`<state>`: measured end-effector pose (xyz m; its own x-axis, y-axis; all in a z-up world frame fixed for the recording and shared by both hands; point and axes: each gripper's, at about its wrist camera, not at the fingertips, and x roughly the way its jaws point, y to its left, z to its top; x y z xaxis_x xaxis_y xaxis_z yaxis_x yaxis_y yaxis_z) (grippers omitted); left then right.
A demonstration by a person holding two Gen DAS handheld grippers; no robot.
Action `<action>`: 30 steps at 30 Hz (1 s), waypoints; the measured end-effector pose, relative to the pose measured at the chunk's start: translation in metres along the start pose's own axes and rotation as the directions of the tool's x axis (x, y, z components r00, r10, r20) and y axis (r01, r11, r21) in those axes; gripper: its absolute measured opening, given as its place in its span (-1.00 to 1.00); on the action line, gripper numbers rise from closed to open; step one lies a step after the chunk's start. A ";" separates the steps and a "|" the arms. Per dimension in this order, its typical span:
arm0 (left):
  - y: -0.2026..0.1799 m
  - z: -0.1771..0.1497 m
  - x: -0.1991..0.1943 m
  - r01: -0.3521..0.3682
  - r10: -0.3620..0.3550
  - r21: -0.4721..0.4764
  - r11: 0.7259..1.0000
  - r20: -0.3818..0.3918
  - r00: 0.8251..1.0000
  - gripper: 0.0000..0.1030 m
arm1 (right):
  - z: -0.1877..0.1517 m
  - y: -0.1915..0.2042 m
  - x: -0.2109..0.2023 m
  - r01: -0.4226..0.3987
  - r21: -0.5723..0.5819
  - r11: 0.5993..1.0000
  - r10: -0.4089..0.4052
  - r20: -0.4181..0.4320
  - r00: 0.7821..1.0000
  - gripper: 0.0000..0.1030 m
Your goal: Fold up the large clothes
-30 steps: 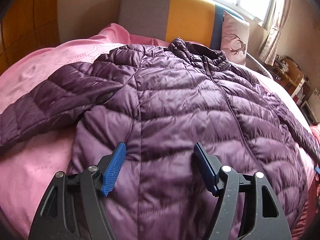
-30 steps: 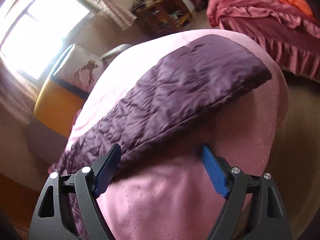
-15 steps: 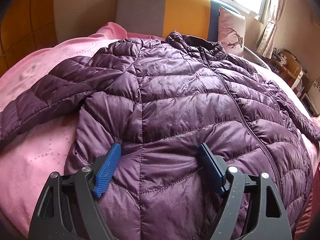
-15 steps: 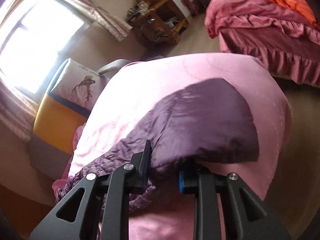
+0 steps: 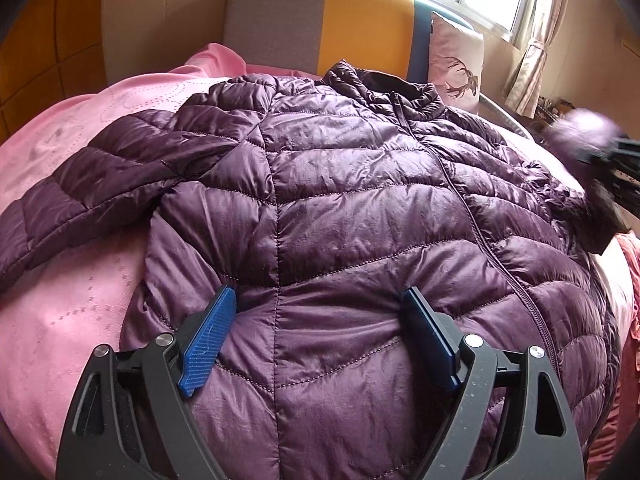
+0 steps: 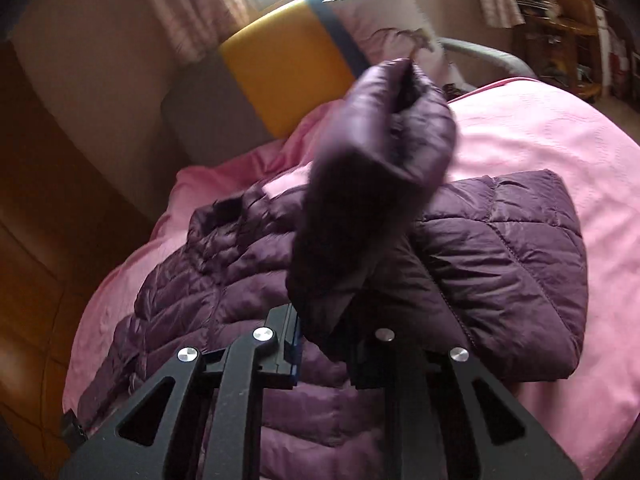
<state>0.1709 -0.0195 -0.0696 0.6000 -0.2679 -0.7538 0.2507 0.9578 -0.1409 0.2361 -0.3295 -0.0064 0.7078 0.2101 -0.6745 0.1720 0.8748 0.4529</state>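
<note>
A purple quilted jacket (image 5: 340, 216) lies front-up and zipped on a bed under a pink bedspread (image 5: 68, 320), its collar toward the grey, yellow and blue headboard (image 5: 320, 24).

The left gripper (image 5: 318, 308) hovers over the lower front panel of the jacket, jaws spread wide with nothing between them; its blue pads (image 5: 208, 344) sit just above the quilted fabric. Against the frame half a second ago, this view has barely changed: the same wide opening, the same spot above the hem area.

The right gripper (image 6: 326, 344) has its jaws closed on the jacket's right sleeve (image 6: 372, 208). Half a second ago the sleeve lay stretched out flat on the bedspread with the jaws just pinching its edge; now the sleeve has been lifted off the bed and stands up in front of the camera, cuff end uppermost and blurred, swung in over the jacket body. In the left wrist view the raised sleeve (image 5: 580, 132) appears as a blurred purple shape at the far right edge, with the dark frame of the right gripper beside it. A pillow with a deer print (image 5: 456, 60) leans against the headboard.
</note>
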 end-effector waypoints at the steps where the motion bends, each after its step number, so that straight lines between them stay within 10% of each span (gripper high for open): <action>1: 0.001 0.000 0.000 0.006 -0.006 -0.003 1.000 0.000 1.000 0.63 | -0.004 0.018 0.013 -0.007 -0.030 1.000 0.006 -0.025 1.000 -0.71; 7: 0.002 0.001 -0.003 0.028 -0.027 0.002 1.000 -0.014 1.000 0.61 | -0.026 0.070 0.060 -0.038 -0.115 0.993 0.026 -0.107 0.994 -0.46; 11: 0.008 0.008 -0.012 0.071 -0.072 -0.024 0.997 -0.018 0.997 0.26 | -0.034 0.075 0.061 -0.045 -0.114 0.992 0.032 -0.114 0.993 -0.21; 18: 0.001 0.047 -0.008 0.215 -0.217 -0.083 0.973 -0.017 0.976 0.11 | -0.057 0.034 0.020 -0.109 0.002 0.994 0.109 -0.055 0.992 0.62; 23: -0.017 0.080 0.028 0.345 -0.366 -0.206 0.916 -0.077 0.927 0.43 | -0.073 -0.005 -0.002 -0.122 0.099 0.988 0.127 -0.047 0.991 0.70; 30: -0.049 0.105 0.078 0.336 -0.386 -0.278 0.900 -0.151 0.910 0.42 | -0.087 -0.060 -0.030 -0.130 0.230 0.964 0.129 0.019 0.991 0.70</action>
<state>0.2850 -0.0981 -0.0543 0.3341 -0.5979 -0.7287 0.2159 0.8011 -0.5583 0.1447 -0.3504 -0.0645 0.7367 0.3131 -0.5993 0.2317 0.7158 0.6587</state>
